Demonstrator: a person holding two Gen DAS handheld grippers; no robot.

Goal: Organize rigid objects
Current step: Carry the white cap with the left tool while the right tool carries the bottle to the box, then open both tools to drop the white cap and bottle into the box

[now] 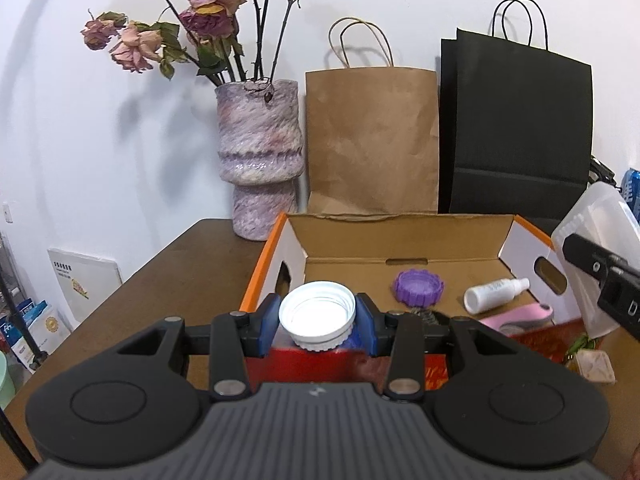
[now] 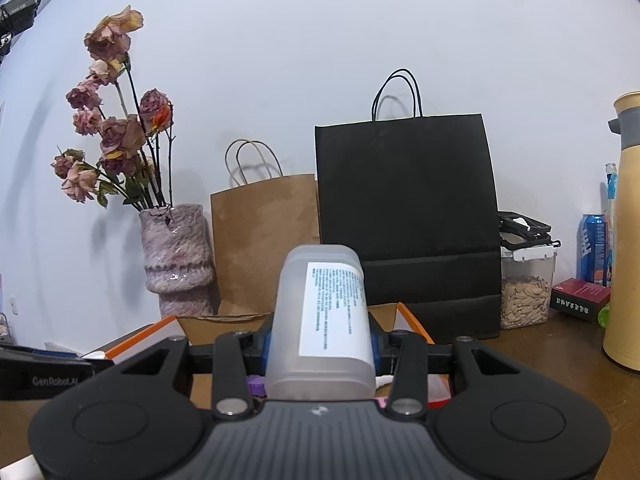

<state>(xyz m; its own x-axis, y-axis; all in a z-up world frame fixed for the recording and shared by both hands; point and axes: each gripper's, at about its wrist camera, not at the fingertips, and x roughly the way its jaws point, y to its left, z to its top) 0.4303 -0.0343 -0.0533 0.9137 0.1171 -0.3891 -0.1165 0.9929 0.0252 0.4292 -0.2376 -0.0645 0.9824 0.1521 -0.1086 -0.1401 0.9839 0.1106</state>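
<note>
Closest to the lens, the left gripper [image 1: 318, 322] is clamped on a white cap [image 1: 318, 314], open side up, right at the near edge of the cardboard box [image 1: 400, 236], while the right gripper [image 2: 320, 344] is squeezing a frosted plastic bottle [image 2: 320, 320], tilted upward above the box's near side. Looks like the carry-to-the-box step, so next I'd guess each piece needs lowering into a bare patch inside, clear of the purple lid [image 1: 418, 286] and little white bottle [image 1: 496, 294]. Left points slightly downward, right roughly level; can't really tell how high either sits over the box.
</note>
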